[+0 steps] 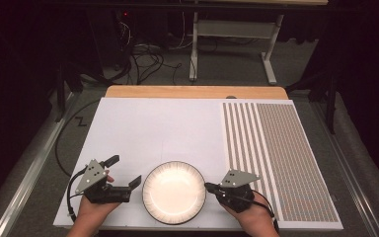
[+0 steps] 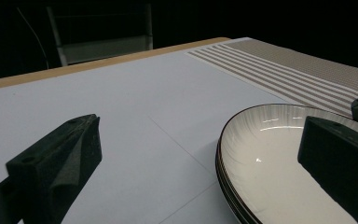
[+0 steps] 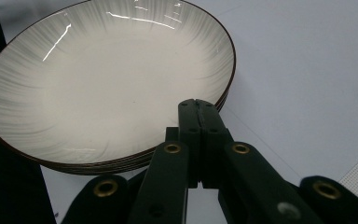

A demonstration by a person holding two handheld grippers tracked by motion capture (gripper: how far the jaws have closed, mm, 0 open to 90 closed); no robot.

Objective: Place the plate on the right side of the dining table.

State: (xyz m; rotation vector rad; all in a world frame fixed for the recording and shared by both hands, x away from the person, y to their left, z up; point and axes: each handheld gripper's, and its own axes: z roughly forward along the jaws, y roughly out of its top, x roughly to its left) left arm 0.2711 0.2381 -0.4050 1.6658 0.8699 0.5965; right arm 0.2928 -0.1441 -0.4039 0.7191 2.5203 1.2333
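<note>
Flanking plate (image 1: 174, 192) rim | left gripper (image 1: 127, 174) jaws wide | right gripper (image 1: 208, 186) jaws closed

The plate (image 1: 174, 192) is shiny and smooth, like glazed china. My fingers (image 3: 198, 122) are dull black plastic with brass-looking rivets. The white sheet (image 1: 153, 128) looks like flat matt paper. The table (image 1: 195, 92) edge is pale wood.

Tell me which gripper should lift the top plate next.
Left, probably. The left gripper has its jaws open, one reaching over the rim of the plates. The right gripper has its jaws shut, tips at the rim, gripping nothing.
</note>
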